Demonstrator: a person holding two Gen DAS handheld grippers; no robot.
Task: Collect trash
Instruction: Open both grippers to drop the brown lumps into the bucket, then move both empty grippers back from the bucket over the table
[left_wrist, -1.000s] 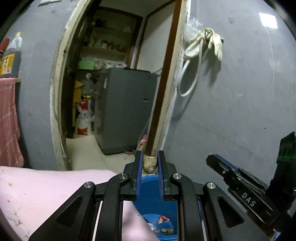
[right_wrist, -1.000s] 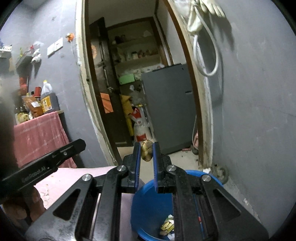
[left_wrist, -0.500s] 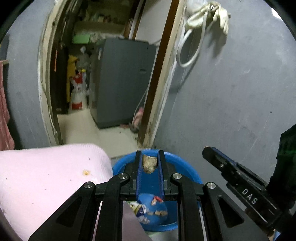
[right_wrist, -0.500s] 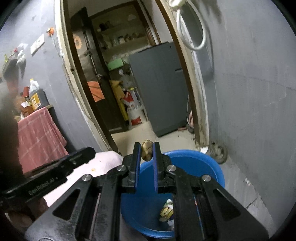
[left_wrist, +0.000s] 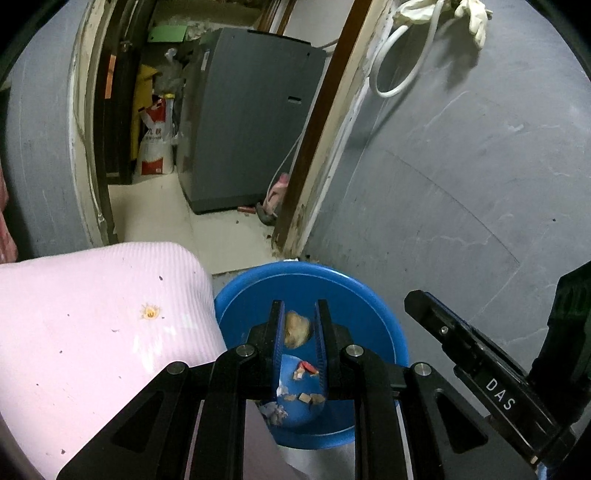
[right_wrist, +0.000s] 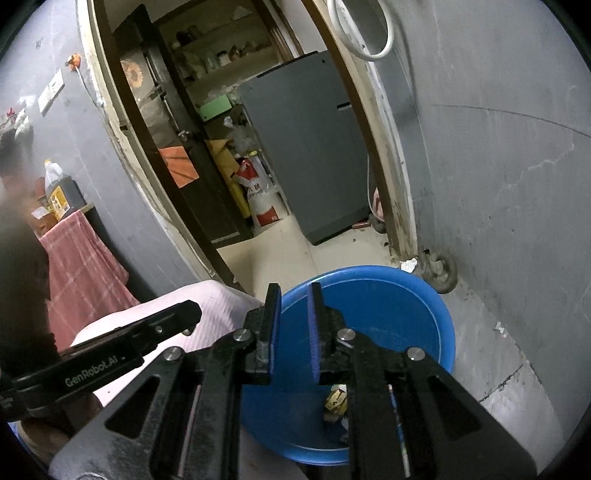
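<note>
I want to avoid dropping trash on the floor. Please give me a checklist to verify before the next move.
1. Left tool is above the blue basin: ok.
2. Tan scrap sits between the left tool's pads; whether it is gripped or already loose: cannot tell.
3. Right tool is open, with nothing between its pads: ok.
4. The two tools are apart, not touching: ok.
5. The basin has room; only a few bits lie at its bottom: ok.
6. Pink cloth free of trash: not ok, a small yellow crumb lies on it.
</note>
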